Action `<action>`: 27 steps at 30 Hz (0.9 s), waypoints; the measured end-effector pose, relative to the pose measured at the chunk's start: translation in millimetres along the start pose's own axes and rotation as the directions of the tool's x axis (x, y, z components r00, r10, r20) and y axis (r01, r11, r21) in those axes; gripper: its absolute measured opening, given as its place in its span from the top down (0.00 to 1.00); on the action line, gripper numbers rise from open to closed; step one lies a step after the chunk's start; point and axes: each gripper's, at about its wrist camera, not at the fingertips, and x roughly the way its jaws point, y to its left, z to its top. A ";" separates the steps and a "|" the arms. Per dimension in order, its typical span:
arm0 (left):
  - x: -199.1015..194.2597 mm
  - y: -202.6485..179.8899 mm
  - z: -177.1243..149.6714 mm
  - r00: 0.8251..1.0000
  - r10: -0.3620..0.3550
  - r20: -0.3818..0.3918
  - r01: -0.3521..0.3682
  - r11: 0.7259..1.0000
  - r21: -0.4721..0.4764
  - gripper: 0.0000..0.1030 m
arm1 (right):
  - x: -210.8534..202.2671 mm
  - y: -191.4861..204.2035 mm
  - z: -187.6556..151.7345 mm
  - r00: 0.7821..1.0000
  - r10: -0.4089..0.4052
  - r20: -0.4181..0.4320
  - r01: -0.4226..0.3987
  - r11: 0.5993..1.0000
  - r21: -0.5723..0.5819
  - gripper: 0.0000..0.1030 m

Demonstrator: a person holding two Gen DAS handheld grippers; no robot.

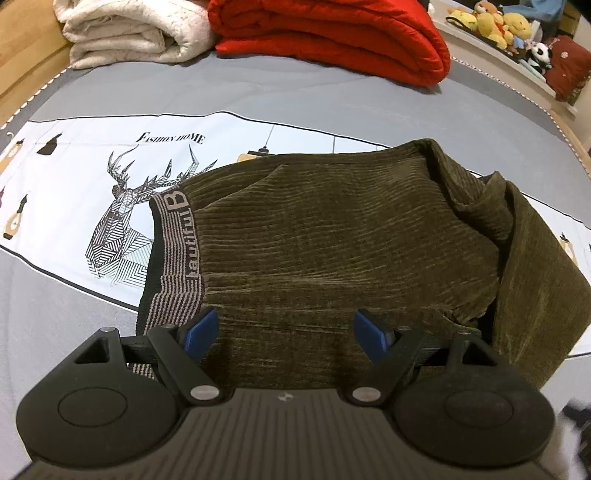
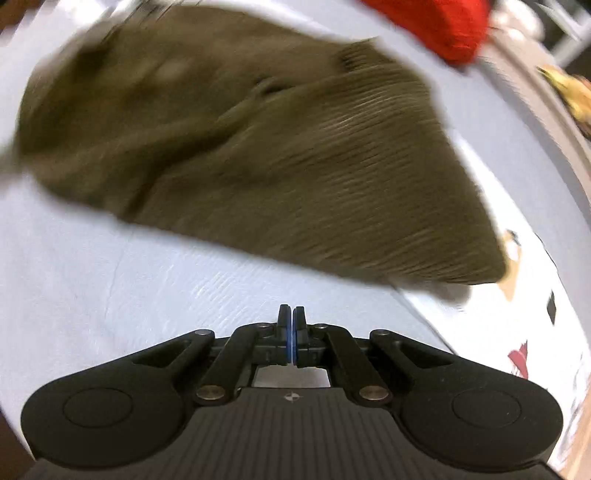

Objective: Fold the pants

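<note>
Olive ribbed pants (image 1: 332, 236) (grey-striped waistband), red quilt (image 1: 332, 40), cream blanket (image 1: 129, 33), grey sheet (image 1: 258, 92)

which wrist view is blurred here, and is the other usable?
Right wrist view: heavy motion smear over the pants and bedding, though the shut right tongs stay sharp. Left wrist view: crisp, pants ribbing and waistband lettering readable; only fisheye bending at the edges.

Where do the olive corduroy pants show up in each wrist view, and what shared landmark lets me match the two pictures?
Left wrist view: the pants fill the centre and right, waistband at left, just beyond the open left gripper.
Right wrist view: the pants are blurred, across the upper half, beyond the shut, empty right gripper.
Shared landmark: the red blanket at the top of both.
</note>
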 end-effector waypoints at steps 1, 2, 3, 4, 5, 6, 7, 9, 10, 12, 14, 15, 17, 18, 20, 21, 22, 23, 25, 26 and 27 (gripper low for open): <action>1.6 -1.6 0.2 1.000 0.003 0.000 -0.003 1.000 -0.002 0.18 | -6.4 -11.7 5.0 0.998 -0.015 0.056 0.010 0.996 0.084 0.93; 2.9 -3.5 0.2 1.000 0.007 0.000 -0.007 1.000 0.000 0.18 | -12.5 -22.9 10.0 0.994 -0.028 0.106 0.009 0.985 0.171 0.89; 4.3 -5.5 0.3 1.000 0.012 0.001 -0.012 1.000 0.003 0.18 | -18.1 -32.7 14.7 0.988 -0.036 0.153 -0.004 0.967 0.253 0.79; 6.2 -7.8 0.3 1.000 0.016 0.001 -0.016 1.000 0.007 0.18 | -22.1 -40.7 19.2 0.981 -0.043 0.189 -0.019 0.950 0.313 0.68; 8.0 -9.5 0.4 1.000 0.018 -0.001 -0.018 1.000 0.010 0.18 | -25.1 -47.6 23.6 0.973 -0.053 0.226 -0.034 0.930 0.367 0.64; 9.7 -11.3 0.3 1.000 0.019 -0.004 -0.019 1.000 0.011 0.18 | -27.2 -52.7 29.0 0.963 -0.073 0.258 -0.042 0.909 0.414 0.58; 11.1 -12.7 0.6 1.000 0.020 -0.006 -0.020 1.000 0.010 0.18 | -27.3 -55.9 34.4 0.957 -0.091 0.274 -0.042 0.896 0.443 0.55; 12.5 -14.6 0.8 1.000 0.020 -0.006 -0.020 1.000 0.005 0.18 | -24.4 -58.7 45.2 0.949 -0.113 0.295 -0.049 0.869 0.492 0.50; 12.9 -15.2 1.1 1.000 0.019 -0.007 -0.019 1.000 0.004 0.18 | -21.9 -57.4 48.9 0.947 -0.115 0.299 -0.057 0.858 0.510 0.49; 13.6 -15.9 1.0 1.000 0.014 -0.010 -0.014 1.000 0.002 0.18 | -13.4 -56.3 63.5 0.944 -0.120 0.308 -0.070 0.837 0.542 0.47; 13.9 -14.9 1.0 1.000 0.008 -0.014 -0.008 1.000 -0.001 0.18 | -5.6 -50.7 79.4 0.943 -0.139 0.303 -0.059 0.826 0.561 0.43; 14.0 -13.6 1.5 1.000 0.005 -0.017 -0.005 1.000 -0.006 0.18 | -0.2 -48.8 89.0 0.942 -0.156 0.298 -0.044 0.822 0.568 0.41; 13.1 -10.8 3.4 1.000 -0.002 -0.018 0.002 1.000 -0.019 0.18 | 13.1 -45.8 103.8 0.939 -0.191 0.287 -0.007 0.823 0.569 0.38; 12.6 -9.4 4.9 1.000 -0.005 -0.018 0.004 1.000 -0.022 0.18 | 22.1 -46.1 114.1 0.938 -0.216 0.270 0.024 0.820 0.571 0.35; 9.9 -5.7 7.5 1.000 -0.011 -0.016 0.011 1.000 -0.029 0.18 | 43.1 -50.2 133.7 0.943 -0.240 0.229 0.066 0.812 0.580 0.32; 7.4 -3.1 8.6 1.000 -0.018 -0.014 0.018 0.999 -0.035 0.18 | 55.7 -52.6 142.9 0.950 -0.241 0.200 0.084 0.812 0.577 0.31; 4.9 -1.0 9.4 1.000 -0.022 -0.011 0.022 0.999 -0.039 0.18 | 69.8 -54.4 152.3 0.956 -0.245 0.159 0.115 0.817 0.565 0.31; 1.8 1.9 10.3 1.000 -0.026 -0.009 0.025 0.999 -0.045 0.18 | 80.5 -54.7 159.4 0.959 -0.253 0.126 0.144 0.822 0.550 0.31; -3.8 6.8 12.2 0.999 -0.034 -0.003 0.034 0.998 -0.055 0.18 | 96.4 -54.1 171.6 0.962 -0.265 0.072 0.192 0.837 0.512 0.39; -7.1 9.5 13.3 0.999 -0.040 0.000 0.040 0.997 -0.059 0.18 | 98.8 -53.4 174.8 0.961 -0.269 0.059 0.206 0.845 0.493 0.49; -10.8 11.6 13.8 0.999 -0.043 0.005 0.043 0.997 -0.064 0.18 | 97.0 -52.7 175.7 0.965 -0.258 0.047 0.206 0.855 0.475 0.74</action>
